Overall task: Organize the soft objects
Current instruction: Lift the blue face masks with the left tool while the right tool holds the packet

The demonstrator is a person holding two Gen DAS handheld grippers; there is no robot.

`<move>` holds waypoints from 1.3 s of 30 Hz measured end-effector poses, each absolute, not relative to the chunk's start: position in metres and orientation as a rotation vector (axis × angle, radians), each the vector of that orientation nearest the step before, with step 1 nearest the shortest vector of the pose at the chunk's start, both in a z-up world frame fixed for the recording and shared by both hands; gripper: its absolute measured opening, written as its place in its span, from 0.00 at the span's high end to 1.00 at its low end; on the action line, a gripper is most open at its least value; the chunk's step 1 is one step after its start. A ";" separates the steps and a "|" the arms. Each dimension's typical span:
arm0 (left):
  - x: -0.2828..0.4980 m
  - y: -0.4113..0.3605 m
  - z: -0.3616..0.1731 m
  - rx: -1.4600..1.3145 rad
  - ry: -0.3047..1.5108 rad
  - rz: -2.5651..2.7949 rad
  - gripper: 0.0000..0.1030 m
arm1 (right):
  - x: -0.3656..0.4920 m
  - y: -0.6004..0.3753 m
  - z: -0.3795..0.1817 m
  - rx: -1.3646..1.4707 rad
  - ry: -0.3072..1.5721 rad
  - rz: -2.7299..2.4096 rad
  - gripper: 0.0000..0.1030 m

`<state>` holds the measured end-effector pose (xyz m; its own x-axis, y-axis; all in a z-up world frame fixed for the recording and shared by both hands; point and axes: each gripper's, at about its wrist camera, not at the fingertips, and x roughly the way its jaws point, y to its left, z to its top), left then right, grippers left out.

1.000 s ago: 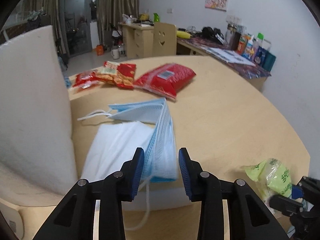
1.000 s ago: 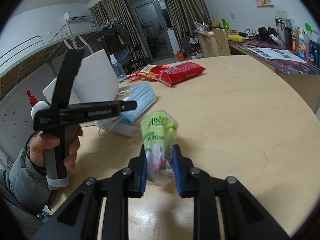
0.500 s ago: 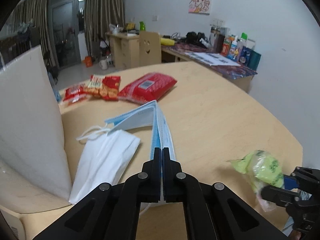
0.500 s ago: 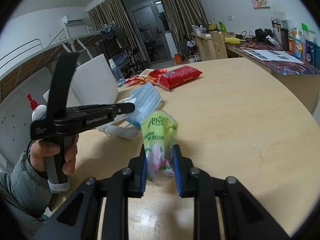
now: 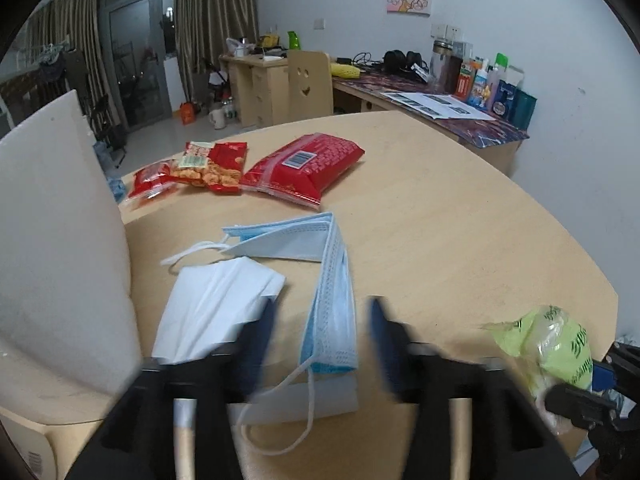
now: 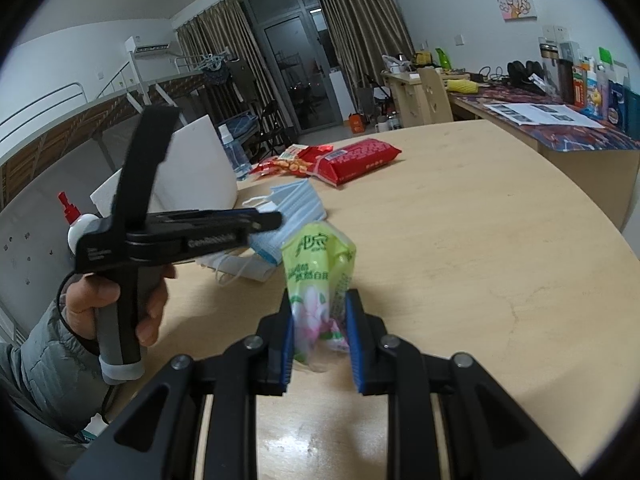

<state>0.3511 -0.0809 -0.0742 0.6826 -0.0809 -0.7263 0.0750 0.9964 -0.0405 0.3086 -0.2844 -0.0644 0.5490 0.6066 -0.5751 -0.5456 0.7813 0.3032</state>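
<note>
A stack of blue face masks [image 5: 332, 280] lies on the round wooden table [image 5: 460, 240], beside a white mask pack [image 5: 216, 308]. My left gripper [image 5: 322, 312] hovers over the near end of the stack. Its jaws are opening, blurred, with the masks between them and the pads off them. In the right wrist view the left gripper [image 6: 268, 220] shows from the side in a person's hand [image 6: 116, 300]. My right gripper [image 6: 319, 308] is shut on a green tissue pack [image 6: 318, 268], held upright above the table; the same pack [image 5: 556, 344] appears in the left wrist view.
Two red snack bags [image 5: 200, 168] and a red wet-wipe pack [image 5: 304, 168] lie at the table's far side. A white foam board [image 5: 52, 240] stands along the left edge. A cluttered desk [image 5: 440, 100] and a chair [image 5: 310, 80] stand beyond the table.
The left jaws closed on the blue masks half a second ago and have since spread apart. The blue stack now lies clear of the white pack. The right gripper and its pack stayed still.
</note>
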 end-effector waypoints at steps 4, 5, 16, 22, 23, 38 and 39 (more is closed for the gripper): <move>0.356 -0.080 -0.075 -0.040 0.825 -0.099 0.38 | 0.309 -0.285 -0.065 0.099 0.719 0.690 0.74; 0.359 -0.081 -0.077 -0.049 0.831 -0.102 0.38 | 0.310 -0.286 -0.066 0.100 0.719 0.691 0.74; 0.363 -0.091 -0.082 -0.007 0.840 -0.128 0.97 | 0.309 -0.294 -0.066 0.117 0.713 0.671 0.74; 0.324 -0.091 -0.027 -0.029 0.677 -0.180 0.97 | 0.306 -0.294 -0.059 0.112 0.694 0.662 0.74; 0.318 -0.092 -0.020 -0.021 0.656 -0.180 0.97 | 0.306 -0.293 -0.057 0.111 0.689 0.663 0.74; 0.229 -0.076 0.059 -0.012 0.428 -0.174 0.97 | 0.294 -0.282 -0.040 0.088 0.645 0.688 0.74; 0.220 -0.074 0.064 0.002 0.404 -0.155 0.97 | 0.293 -0.280 -0.039 0.085 0.642 0.693 0.74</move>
<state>0.2202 -0.0736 0.0639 0.9076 -0.1501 -0.3920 0.1510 0.9881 -0.0286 0.2931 -0.2801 -0.0387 0.5865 0.6191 -0.5223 -0.5682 0.7740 0.2793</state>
